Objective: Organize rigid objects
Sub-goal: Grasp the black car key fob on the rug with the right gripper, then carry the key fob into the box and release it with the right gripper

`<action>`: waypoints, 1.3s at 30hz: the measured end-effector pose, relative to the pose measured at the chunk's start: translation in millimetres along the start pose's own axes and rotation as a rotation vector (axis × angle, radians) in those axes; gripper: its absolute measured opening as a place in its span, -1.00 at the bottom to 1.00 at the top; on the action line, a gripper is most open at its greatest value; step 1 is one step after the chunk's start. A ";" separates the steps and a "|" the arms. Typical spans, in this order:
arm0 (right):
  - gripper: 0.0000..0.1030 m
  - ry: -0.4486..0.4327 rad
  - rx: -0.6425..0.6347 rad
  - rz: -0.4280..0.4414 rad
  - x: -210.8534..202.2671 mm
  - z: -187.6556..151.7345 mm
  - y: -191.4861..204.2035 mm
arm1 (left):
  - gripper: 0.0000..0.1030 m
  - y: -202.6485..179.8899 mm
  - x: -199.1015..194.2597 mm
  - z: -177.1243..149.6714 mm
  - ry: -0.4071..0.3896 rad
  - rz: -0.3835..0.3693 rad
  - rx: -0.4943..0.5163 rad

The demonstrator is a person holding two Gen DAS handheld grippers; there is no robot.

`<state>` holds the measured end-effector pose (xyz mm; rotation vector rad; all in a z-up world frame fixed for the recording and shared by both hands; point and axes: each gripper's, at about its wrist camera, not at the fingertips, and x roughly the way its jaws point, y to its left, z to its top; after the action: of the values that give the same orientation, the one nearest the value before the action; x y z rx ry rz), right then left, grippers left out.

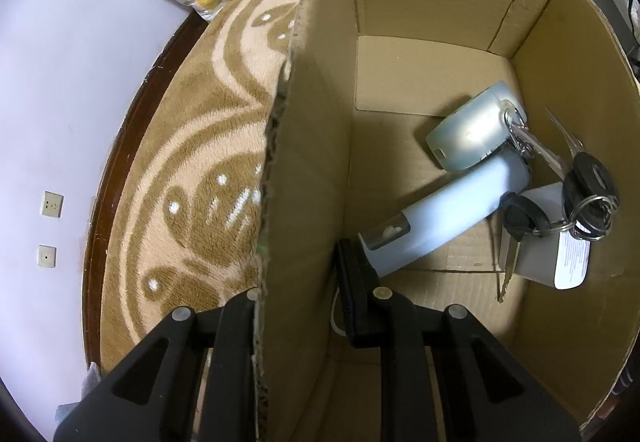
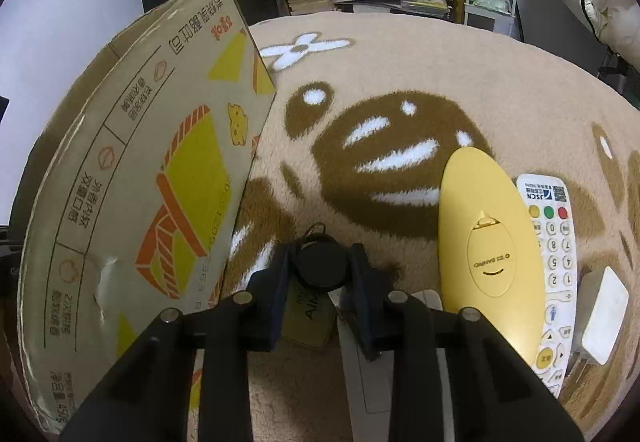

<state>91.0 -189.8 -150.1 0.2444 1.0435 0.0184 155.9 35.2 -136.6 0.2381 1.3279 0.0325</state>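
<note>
In the left wrist view my left gripper [image 1: 304,274] straddles the near wall of a cardboard box [image 1: 312,122], one finger inside and one outside, shut on that wall. On the box floor lie a pale blue tube [image 1: 444,210], a pale blue rounded case [image 1: 472,134], black keys [image 1: 588,194] on rings and a white block [image 1: 540,242] with a label. In the right wrist view my right gripper [image 2: 320,262] is low over the rug, shut on a black round disc [image 2: 320,262] with a thin cord. A tan card [image 2: 308,314] lies under it.
The box's printed outer side [image 2: 160,182] stands just left of my right gripper. A yellow oval remote [image 2: 492,238], a white remote [image 2: 554,262] and a white charger block [image 2: 604,314] lie on the patterned rug [image 2: 400,74] to the right. Shelves and clutter fill the back.
</note>
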 end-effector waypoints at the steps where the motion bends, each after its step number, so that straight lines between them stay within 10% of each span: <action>1: -0.41 -0.006 0.003 -0.002 -0.5 0.7 -0.7 | -0.64 0.3 0.3 -0.4 -0.001 0.003 0.003; 19: -0.41 -0.182 0.028 0.003 -43.9 22.8 -2.8 | -0.63 -2.3 -2.2 -3.8 -0.010 0.009 0.012; 39: -0.41 -0.401 -0.126 0.255 -117.3 46.7 84.0 | -0.64 -7.5 -3.7 -2.3 -0.008 0.012 0.012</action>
<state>80.1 -132.4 -10.2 0.2528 0.6049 0.2550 151.9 27.7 -135.0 0.2562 1.3194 0.0333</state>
